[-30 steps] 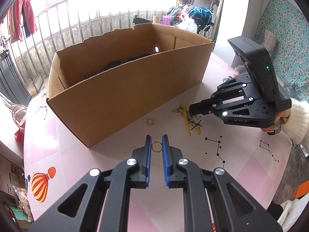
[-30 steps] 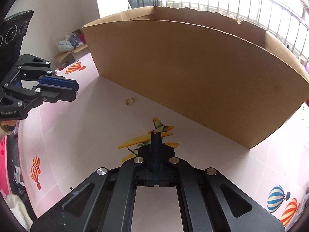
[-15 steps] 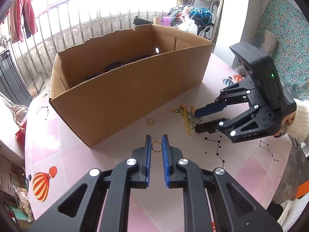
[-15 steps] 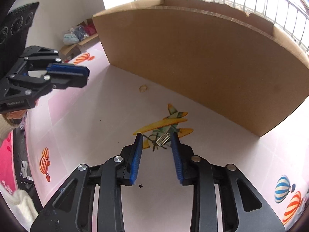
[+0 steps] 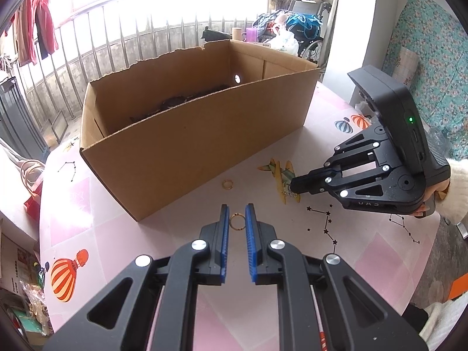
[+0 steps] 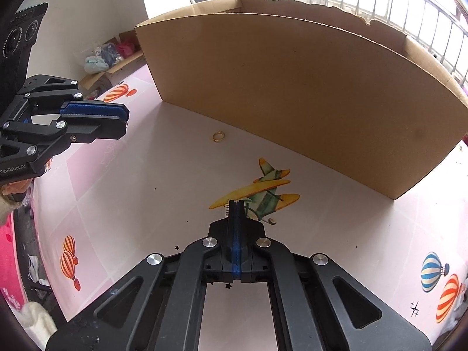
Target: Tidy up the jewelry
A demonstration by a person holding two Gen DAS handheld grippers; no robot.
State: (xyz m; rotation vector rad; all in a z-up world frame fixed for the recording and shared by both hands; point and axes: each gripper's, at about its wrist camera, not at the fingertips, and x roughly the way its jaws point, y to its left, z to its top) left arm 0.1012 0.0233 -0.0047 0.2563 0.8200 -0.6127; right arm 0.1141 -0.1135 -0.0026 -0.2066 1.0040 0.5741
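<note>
While left gripper (image 5: 237, 214) nips one ring (image 5: 237, 221) (second (image 5: 227, 184) loose), right gripper (image 6: 235, 204) clamps one clip (image 6: 226, 209)

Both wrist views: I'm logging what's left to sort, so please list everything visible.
cardboard box: one, brown, open-topped, far side of table; dark contents unclear
loose gold ring: one, on table before the box
held gold ring: one, between left gripper's pads
silver toothed piece: one, at right gripper's tip
table: one, pink, balloon and plane prints
left gripper: black, blue pads, shut on ring
right gripper: black, shut on toothed piece
sleeve: white, behind right gripper
</note>
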